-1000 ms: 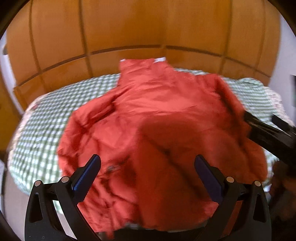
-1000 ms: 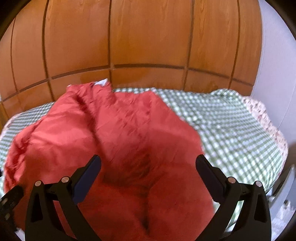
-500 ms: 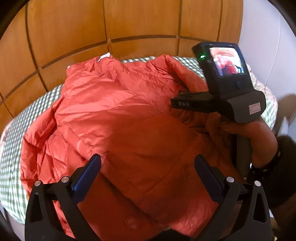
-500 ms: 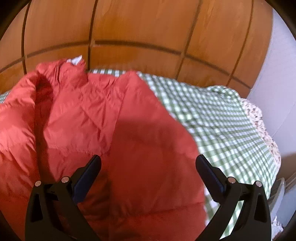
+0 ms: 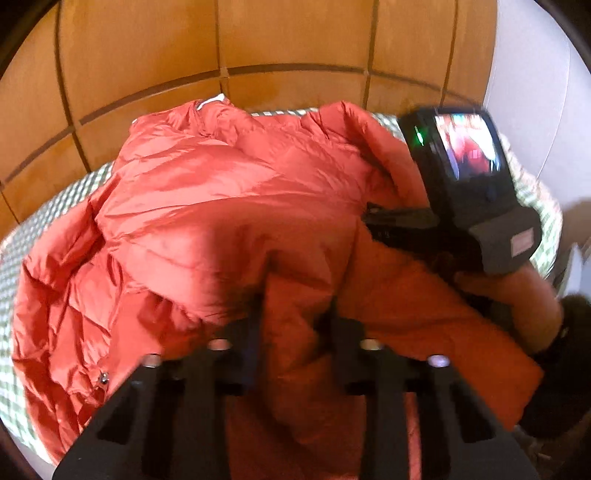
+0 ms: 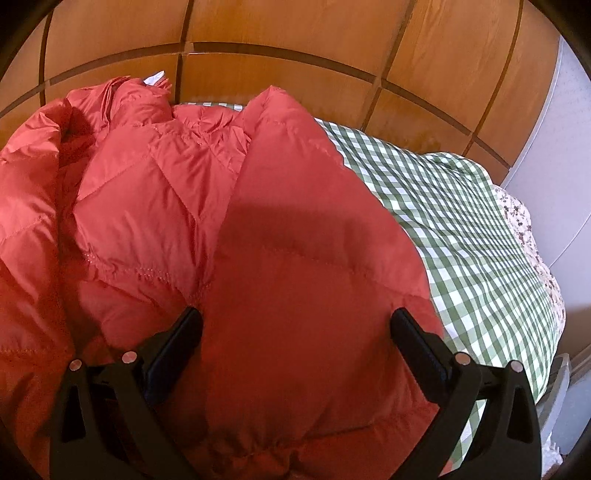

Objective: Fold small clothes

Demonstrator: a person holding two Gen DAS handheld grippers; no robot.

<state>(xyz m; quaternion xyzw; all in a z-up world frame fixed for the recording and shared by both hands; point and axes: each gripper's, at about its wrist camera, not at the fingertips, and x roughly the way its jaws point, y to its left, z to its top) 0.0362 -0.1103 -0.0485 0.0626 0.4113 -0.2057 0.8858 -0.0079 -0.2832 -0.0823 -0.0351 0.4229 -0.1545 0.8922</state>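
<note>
At the bottom of the frame the left gripper (image 5: 295, 325) is closing, pinching a fold of the red jacket (image 5: 207, 206); the right gripper (image 6: 295, 332) stands spread over it.

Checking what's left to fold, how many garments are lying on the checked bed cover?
1: a red quilted puffer jacket spread across the green checked bed cover by the wooden headboard. Anything beneath it would be hidden.

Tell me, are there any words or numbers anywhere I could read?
None can be read.
Pink sticker on the other hand-held gripper's grey body: too blurred.
Marks on its black bar: too blurred.
White tag at the red jacket collar: no writing shows.
</note>
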